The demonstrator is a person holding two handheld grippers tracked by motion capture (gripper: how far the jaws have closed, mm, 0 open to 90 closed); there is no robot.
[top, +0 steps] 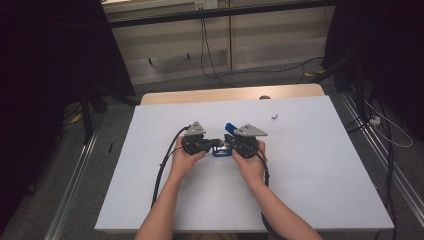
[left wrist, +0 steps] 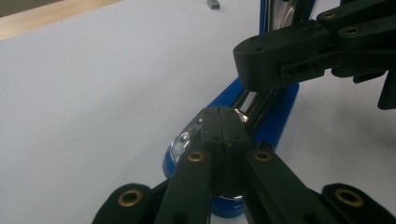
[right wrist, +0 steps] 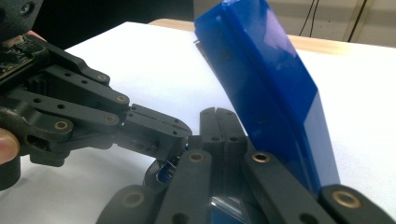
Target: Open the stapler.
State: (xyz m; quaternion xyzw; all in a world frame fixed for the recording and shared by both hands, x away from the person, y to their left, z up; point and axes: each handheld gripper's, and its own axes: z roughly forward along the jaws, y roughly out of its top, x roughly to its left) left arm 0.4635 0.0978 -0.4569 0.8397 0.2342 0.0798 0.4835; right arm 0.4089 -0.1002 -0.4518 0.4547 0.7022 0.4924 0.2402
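Stapler point(left wrist: 275, 107) blue, hinged open, silver channel showing.

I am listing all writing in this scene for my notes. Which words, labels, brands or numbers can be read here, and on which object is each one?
None: no readable text on the blue stapler, the small staple strip, the white table or either hand-held gripper.
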